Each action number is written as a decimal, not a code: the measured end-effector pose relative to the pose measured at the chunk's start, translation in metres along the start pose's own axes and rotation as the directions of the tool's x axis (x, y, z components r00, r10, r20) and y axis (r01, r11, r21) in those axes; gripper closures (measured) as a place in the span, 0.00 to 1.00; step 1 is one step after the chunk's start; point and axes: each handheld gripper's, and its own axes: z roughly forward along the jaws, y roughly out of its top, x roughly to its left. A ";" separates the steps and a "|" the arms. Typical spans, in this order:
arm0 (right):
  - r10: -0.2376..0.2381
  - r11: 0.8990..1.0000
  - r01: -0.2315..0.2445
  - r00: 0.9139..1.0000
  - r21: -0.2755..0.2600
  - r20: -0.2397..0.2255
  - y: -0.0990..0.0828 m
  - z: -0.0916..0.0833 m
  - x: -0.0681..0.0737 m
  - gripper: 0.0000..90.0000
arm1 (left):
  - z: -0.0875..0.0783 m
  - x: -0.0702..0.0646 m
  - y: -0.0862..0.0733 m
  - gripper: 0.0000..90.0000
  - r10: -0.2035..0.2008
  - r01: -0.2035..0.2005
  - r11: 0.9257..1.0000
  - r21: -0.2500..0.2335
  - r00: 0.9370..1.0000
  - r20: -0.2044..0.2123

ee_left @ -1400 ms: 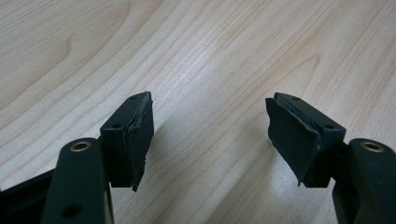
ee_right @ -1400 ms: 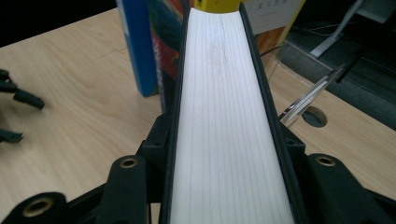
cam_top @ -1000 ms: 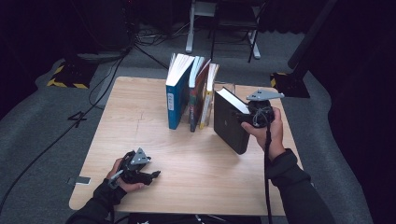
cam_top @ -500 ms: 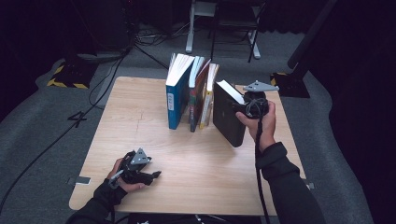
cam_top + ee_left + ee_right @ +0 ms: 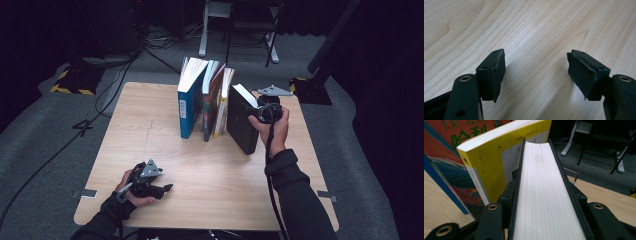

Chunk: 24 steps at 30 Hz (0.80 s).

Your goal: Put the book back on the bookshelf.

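A black-covered book (image 5: 242,124) stands upright at the right end of a row of books, leaning toward a yellow book (image 5: 223,102). My right gripper (image 5: 257,111) is shut on its top edge; the white page edges (image 5: 544,195) run between the jaws in the right gripper view, with the yellow book (image 5: 496,157) close on the left. A red book (image 5: 214,102) and a blue book (image 5: 189,100) complete the row. My left gripper (image 5: 166,188) rests low at the table's front left, open, with only bare wood (image 5: 536,45) between its pads.
The wooden table (image 5: 150,130) has free room at the front and left. Behind the table stand chair legs (image 5: 235,30), cables on grey carpet, and a black stand base (image 5: 312,90) at the back right.
My right gripper has carried the black book leftward, from tilted and apart to standing close against the yellow book. The left gripper has stayed in place.
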 end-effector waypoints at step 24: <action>-0.015 0.995 0.020 0.998 0.093 -0.060 -0.015 -0.013 -0.008 0.56 | 0.002 -0.003 0.002 0.33 0.015 -0.015 1.000 0.005 1.000 -0.001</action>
